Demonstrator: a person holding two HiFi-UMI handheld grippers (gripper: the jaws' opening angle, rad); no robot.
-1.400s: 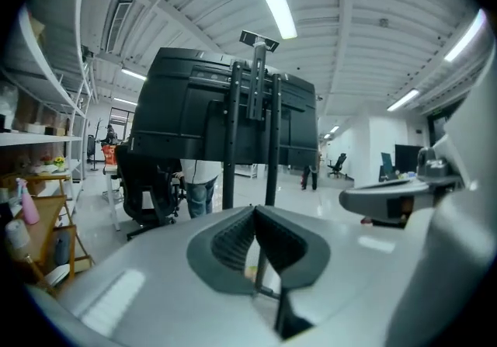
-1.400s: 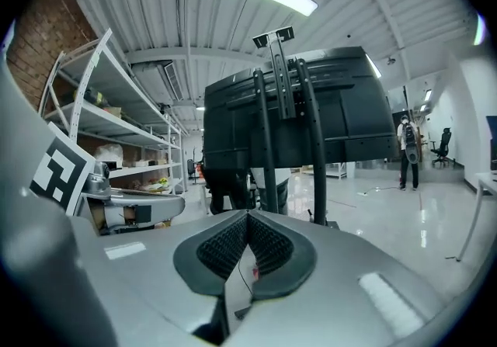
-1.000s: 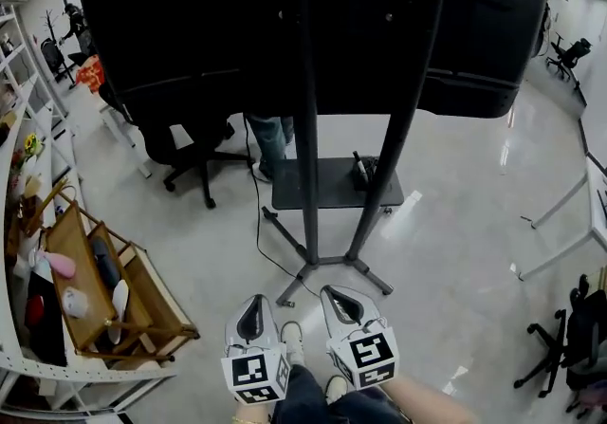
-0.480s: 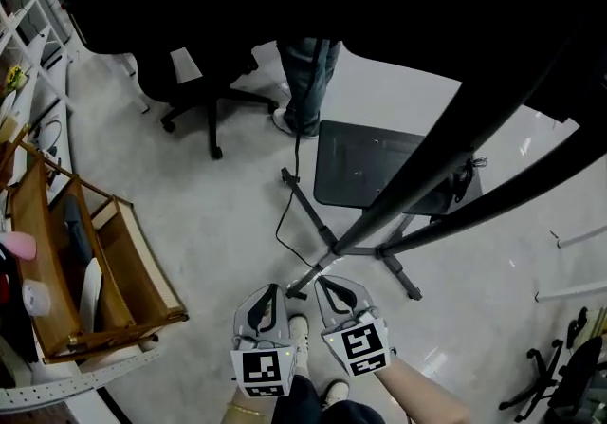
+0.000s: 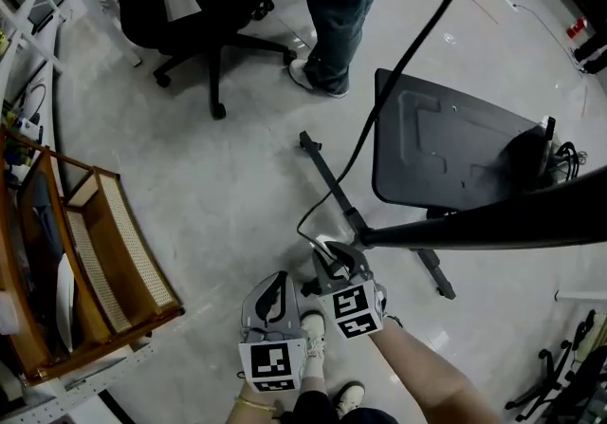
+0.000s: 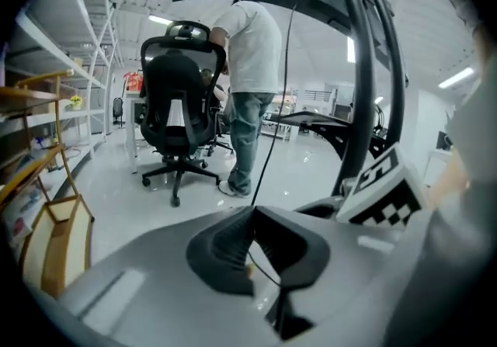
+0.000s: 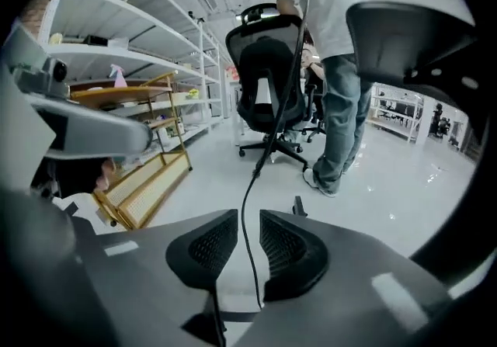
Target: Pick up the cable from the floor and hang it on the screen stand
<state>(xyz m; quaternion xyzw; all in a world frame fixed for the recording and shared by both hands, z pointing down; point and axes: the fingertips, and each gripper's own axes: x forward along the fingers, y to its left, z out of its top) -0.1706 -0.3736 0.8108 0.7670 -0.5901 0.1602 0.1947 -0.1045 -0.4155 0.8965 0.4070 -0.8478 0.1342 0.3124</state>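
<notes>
One cable (image 7: pixel 248 258) sits loose between the right gripper's (image 7: pixel 248 219) opening jaws, left gripper (image 6: pixel 254 210) jaws together; one screen stand (image 5: pixel 474 223), one chair (image 5: pixel 216 57), one person (image 5: pixel 337 5).

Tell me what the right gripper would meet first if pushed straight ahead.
The black cable: it runs between the right gripper's opening jaws, apparently touching neither pad. Past it, probably bare floor; depth is unclear.

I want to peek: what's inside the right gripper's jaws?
A thin black cable runs through the gap between the right gripper's opening jaws. Its lower end is hidden beneath the gripper.
</notes>
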